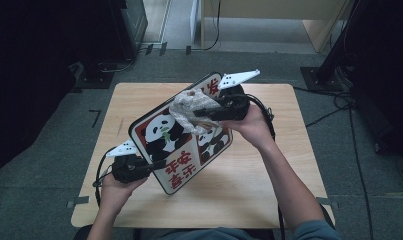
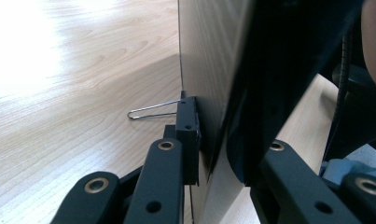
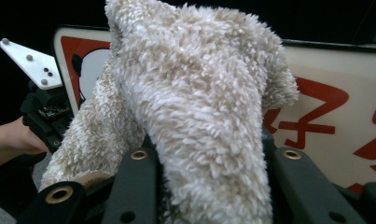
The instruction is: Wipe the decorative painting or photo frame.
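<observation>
Above the table (image 1: 249,195), left tool (image 1: 156,164) grips panda board (image 1: 161,132); right tool (image 1: 201,114) clamps fluffy cloth (image 1: 186,112).

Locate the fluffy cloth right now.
High view: the cloth sits mid-table, clamped in the right tool and pressed on the upper part of the panda board.

Looks like a lab or recording studio setup, not a home. Small light-wood table (image 1: 249,195) parked alone on grey carpet (image 1: 44,170), black stands and gear (image 1: 114,30) off beyond the left gripper (image 1: 156,165), loose cables (image 1: 339,102) snaking over the floor past the right gripper (image 1: 201,114).
</observation>
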The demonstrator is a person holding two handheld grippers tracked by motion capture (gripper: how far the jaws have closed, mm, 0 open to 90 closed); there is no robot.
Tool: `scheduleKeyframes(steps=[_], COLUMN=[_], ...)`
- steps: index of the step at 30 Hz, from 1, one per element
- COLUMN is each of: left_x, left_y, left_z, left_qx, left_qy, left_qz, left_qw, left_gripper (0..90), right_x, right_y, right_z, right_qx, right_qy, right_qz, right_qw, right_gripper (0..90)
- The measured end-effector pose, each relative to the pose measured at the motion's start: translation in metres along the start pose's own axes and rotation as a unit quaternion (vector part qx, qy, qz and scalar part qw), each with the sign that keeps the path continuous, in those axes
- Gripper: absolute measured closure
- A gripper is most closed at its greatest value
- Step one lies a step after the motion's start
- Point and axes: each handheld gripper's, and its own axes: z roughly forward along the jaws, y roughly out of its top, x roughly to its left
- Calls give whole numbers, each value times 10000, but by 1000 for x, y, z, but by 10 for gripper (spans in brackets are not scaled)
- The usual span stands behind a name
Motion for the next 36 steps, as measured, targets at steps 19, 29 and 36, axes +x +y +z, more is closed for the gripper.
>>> scheduleKeyframes(steps=[19,29,36], left_x=[0,0,0], left_y=[1,1,1], left_z=[0,0,-1], left_qx=[16,13,12], left_qy=[-22,-32,-26], left_qz=[20,26,28], left_qw=[10000,10000,10000], left_gripper=[782,777,744], right_x=[-3,-3,-1], right_y=[-12,-24,-32], right_z=[5,5,5], right_qx=[100,216,298], right_qy=[16,-17,-12], right_qz=[5,70,94], right_qw=[9999,9997,9995], right_gripper=[654,654,655])
